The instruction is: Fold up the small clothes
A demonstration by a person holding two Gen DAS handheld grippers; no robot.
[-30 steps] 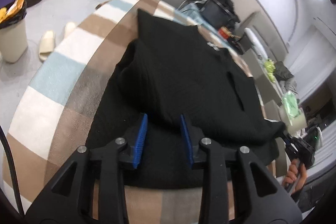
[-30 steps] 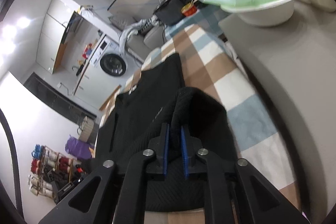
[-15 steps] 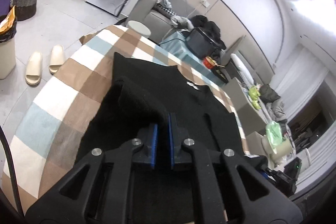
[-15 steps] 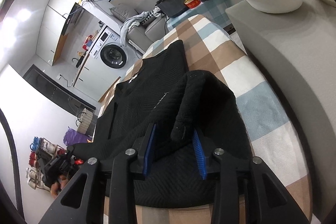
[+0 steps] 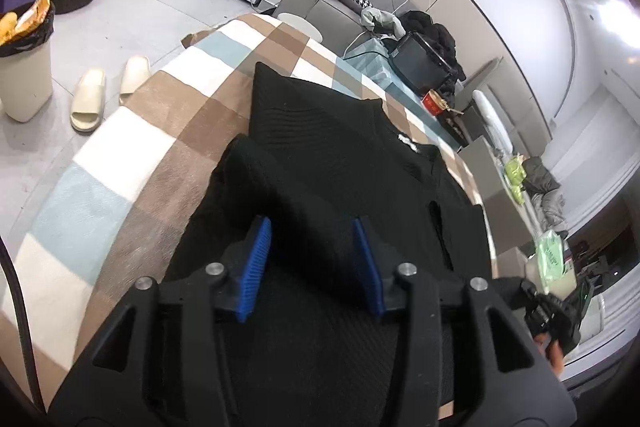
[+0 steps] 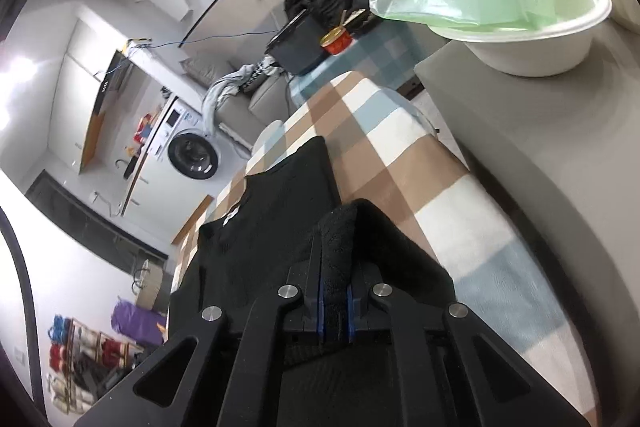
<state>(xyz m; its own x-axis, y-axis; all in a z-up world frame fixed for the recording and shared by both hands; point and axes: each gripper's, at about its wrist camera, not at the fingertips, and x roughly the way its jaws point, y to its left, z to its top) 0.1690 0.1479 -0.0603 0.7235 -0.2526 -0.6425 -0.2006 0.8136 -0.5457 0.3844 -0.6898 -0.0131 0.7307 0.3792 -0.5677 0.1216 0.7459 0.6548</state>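
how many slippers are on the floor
2. Both slippers lie side by side on the floor left of the checked table in the left wrist view: one nearer the bin, the other just right of it. More may be hidden.

Bright, even indoor light. A ceiling lamp (image 5: 618, 13) blows out white at the far right in the left view; another glare patch (image 6: 16, 75) burns at the right view's left edge. Both views bend strongly, corners black. The black sweater (image 5: 340, 163) shows little detail.
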